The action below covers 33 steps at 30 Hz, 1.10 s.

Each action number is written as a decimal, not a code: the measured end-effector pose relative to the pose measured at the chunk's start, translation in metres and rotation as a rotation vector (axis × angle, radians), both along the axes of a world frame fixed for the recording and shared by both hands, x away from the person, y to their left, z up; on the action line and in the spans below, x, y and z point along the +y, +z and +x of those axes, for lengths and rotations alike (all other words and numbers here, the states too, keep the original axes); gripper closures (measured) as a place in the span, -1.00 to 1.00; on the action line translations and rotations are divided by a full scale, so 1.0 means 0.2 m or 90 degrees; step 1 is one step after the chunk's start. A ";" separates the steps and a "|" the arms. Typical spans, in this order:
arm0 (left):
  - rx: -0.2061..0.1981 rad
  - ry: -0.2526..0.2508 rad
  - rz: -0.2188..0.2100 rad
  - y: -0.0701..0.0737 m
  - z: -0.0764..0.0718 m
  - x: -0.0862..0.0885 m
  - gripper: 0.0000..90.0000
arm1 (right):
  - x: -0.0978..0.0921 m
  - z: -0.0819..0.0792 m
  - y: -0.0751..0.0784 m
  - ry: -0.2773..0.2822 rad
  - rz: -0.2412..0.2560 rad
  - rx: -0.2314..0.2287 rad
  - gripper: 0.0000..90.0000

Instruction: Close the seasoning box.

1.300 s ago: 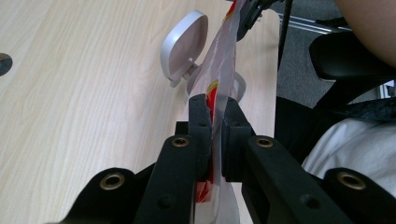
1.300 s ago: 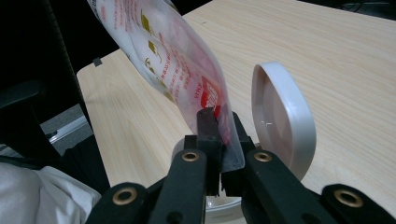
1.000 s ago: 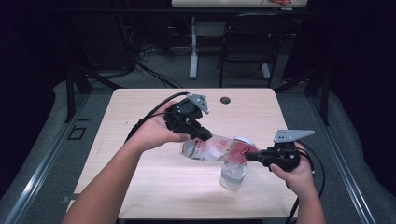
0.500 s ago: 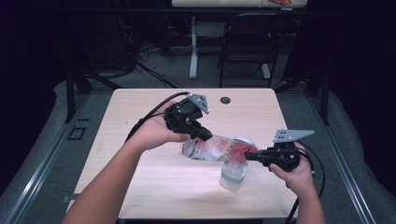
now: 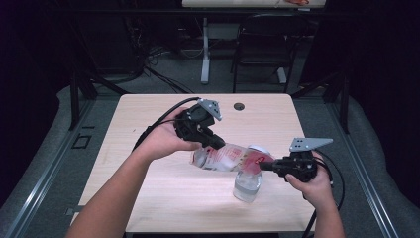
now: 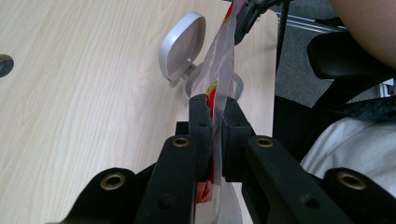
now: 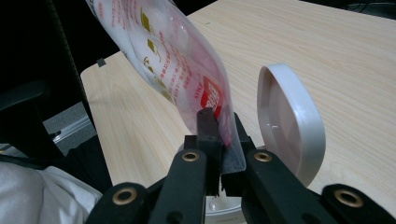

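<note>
High view shows a clear plastic pouch [image 5: 225, 157] with red print stretched between the two claws over a wooden table [image 5: 148, 193]. The left gripper [image 5: 214, 142] pinches the pouch's upper end, its jaws pressed together on the film, while the right gripper [image 5: 265, 166] clamps the lower end, jaws likewise closed on the plastic. Just beneath the right claw's tips stands a small clear jar [image 5: 247, 184], and its white flip lid [image 5: 257, 149] stands hinged open just beyond those tips.

From the left gripper view, the pouch [image 6: 223, 60] runs edge-on away from the claw toward the jar's mouth [image 6: 236, 88], with the lid [image 6: 183, 45] swung back to one side of it, so the opening stays free. From the right gripper view, the pouch [image 7: 163, 56] rises up and away from the claw, tilted, and the lid [image 7: 292, 126] sits right beside the jaws.

Holding both ends seems meant to keep the limp film taut and slanted, so whatever is inside slides down to the low end above the jar. I cannot tell whether that end is open, or whether anything is flowing.
</note>
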<state>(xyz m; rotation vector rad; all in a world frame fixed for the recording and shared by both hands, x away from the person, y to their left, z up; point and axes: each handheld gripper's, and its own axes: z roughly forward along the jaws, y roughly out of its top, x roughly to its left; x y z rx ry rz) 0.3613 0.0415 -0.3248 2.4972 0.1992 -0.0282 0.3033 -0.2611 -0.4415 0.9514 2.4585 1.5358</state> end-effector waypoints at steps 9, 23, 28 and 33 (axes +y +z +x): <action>0.004 -0.001 0.000 0.00 0.00 0.00 0.91 | 0.00 0.00 0.00 0.002 0.000 0.000 0.98; 0.003 0.000 0.001 0.00 0.01 -0.01 0.90 | -0.01 0.00 -0.01 0.001 -0.001 0.001 0.98; 0.003 0.000 0.001 0.00 0.00 -0.01 0.91 | -0.01 0.00 -0.01 0.005 0.001 0.001 0.97; 0.000 -0.001 0.003 0.00 0.00 -0.01 0.91 | -0.01 0.00 -0.01 0.004 0.003 0.002 0.97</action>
